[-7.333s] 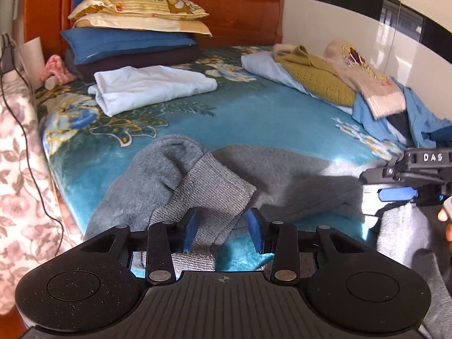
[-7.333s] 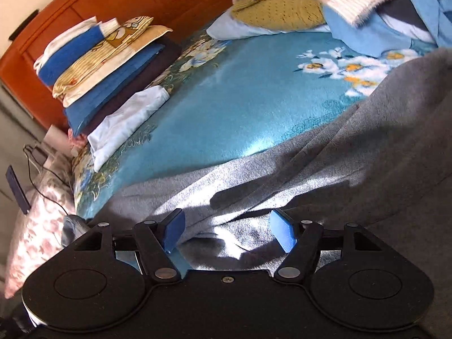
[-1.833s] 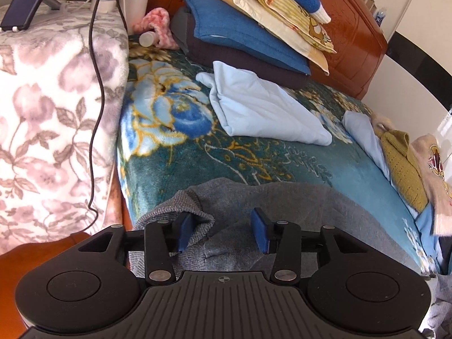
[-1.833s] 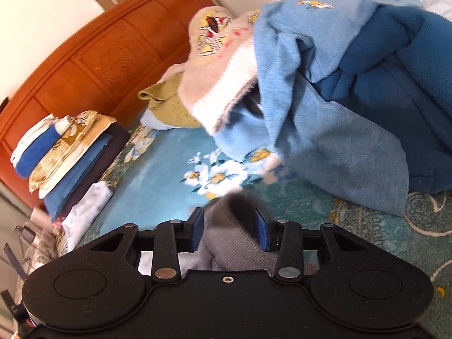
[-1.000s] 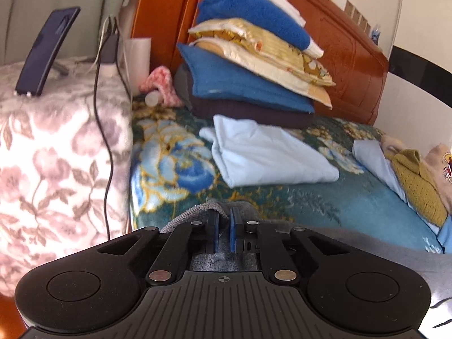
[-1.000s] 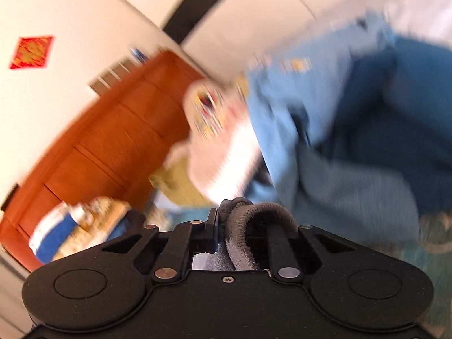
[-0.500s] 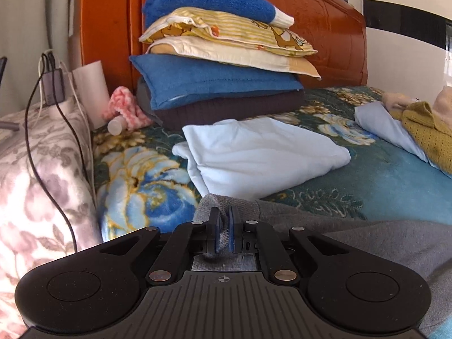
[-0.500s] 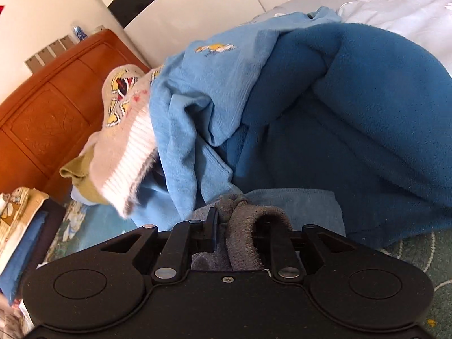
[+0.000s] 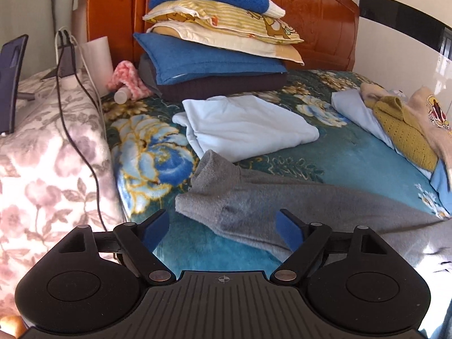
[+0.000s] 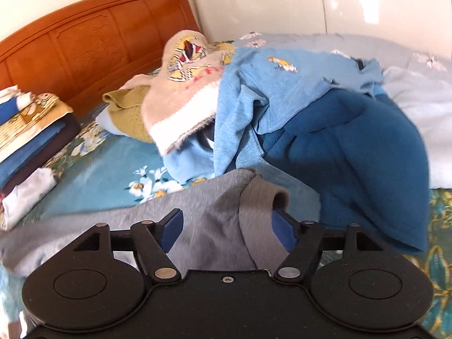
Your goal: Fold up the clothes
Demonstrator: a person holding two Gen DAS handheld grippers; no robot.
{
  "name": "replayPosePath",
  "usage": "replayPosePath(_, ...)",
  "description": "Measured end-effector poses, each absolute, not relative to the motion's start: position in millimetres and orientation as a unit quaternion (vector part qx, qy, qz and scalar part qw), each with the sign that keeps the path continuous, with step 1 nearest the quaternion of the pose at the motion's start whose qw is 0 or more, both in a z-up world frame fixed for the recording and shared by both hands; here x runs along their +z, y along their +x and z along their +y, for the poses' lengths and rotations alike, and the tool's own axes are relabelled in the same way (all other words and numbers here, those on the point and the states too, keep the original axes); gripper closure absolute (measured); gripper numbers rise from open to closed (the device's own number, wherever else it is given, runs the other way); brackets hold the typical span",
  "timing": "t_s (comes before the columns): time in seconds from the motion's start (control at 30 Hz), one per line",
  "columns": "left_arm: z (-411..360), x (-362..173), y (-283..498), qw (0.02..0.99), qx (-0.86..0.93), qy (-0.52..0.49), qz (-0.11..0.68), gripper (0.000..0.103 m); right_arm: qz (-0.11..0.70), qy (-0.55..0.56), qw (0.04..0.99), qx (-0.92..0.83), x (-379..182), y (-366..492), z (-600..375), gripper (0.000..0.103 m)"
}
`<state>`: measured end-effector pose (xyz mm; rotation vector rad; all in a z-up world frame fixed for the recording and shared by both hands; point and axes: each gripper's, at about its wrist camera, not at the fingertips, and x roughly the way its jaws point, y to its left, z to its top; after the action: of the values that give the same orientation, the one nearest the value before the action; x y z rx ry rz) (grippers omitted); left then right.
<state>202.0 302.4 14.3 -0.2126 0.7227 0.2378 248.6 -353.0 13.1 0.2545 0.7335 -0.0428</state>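
A sweater (image 9: pixel 282 206) lies across the bed's (image 9: pixel 353 152) near edge. Behind it sits a folded shirt (image 9: pixel 243 127), with stacked pillows (image 9: pixel 209 56) against the headboard (image 9: pixel 319 22). A clothes pile (image 10: pixel 296 107) occupies the right side.

- The grey garment (image 9: pixel 296 206) runs off the right edge of the left wrist view and dips behind the left gripper (image 9: pixel 223 227), so its full shape cannot be told.
- In the right wrist view its near part is hidden behind the right gripper (image 10: pixel 227 226), and its left stretch is smeared by blur.
- The phone (image 9: pixel 11 82) is cut by the left edge.
- The folded bedding stack (image 10: pixel 25 124) is clipped at the left border.
- What lies under the dark blue fleece (image 10: pixel 367 152) is covered.
- The embroidery on the beige sweater (image 10: pixel 186 53) is too soft to make out.
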Motion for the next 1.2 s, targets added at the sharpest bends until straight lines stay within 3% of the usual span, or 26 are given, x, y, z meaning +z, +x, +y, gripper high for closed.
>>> replayPosePath(0.23, 261.3, -0.6, 123.4, 0.907, 0.068, -0.174, 0.378, 0.021, 0.353, 0.137, 0.925, -0.034, 17.8, 163.9, -371.1, 0.025)
replayPosePath(0.4, 230.9, -14.7, 90.8, 0.898, 0.037, -0.195, 0.393, 0.021, 0.37, 0.21, 0.905, -0.028, -11.1, 124.8, -377.4, 0.026)
replayPosePath(0.57, 207.3, -19.4, 78.4, 0.894, 0.02, -0.187, 0.407, 0.021, 0.373, 0.276, 0.886, -0.019, -35.5, 99.4, -378.7, 0.04)
replayPosePath(0.87, 174.4, -29.2, 68.8, 0.885, -0.002, -0.177, 0.431, 0.022, 0.385, 0.37, 0.846, 0.005, -69.7, 97.2, -366.6, 0.043)
replayPosePath(0.93, 167.2, -30.5, 70.1, 0.885, -0.011, -0.173, 0.433, 0.034, 0.383, 0.369, 0.847, 0.006, -70.5, 98.4, -360.3, 0.046)
replayPosePath(1.03, 157.9, -33.0, 73.0, 0.883, -0.028, -0.177, 0.433, 0.052, 0.378, 0.392, 0.838, 0.02, -73.0, 101.7, -355.5, 0.067)
replayPosePath(1.07, 156.1, -35.2, 74.7, 0.88, -0.027, -0.182, 0.437, 0.065, 0.377, 0.396, 0.837, 0.025, -74.1, 102.6, -352.9, 0.075)
replayPosePath(1.1, 155.0, -37.2, 75.8, 0.878, -0.025, -0.186, 0.441, 0.084, 0.376, 0.4, 0.835, 0.029, -75.1, 103.6, -350.3, 0.08)
replayPosePath(1.13, 154.0, -39.2, 76.0, 0.877, -0.027, -0.193, 0.439, 0.095, 0.375, 0.397, 0.837, 0.029, -75.0, 103.9, -347.8, 0.081)
replayPosePath(1.2, 153.9, -36.6, 71.9, 0.884, -0.029, -0.209, 0.417, 0.099, 0.372, 0.392, 0.841, 0.03, -74.7, 104.7, -342.8, 0.086)
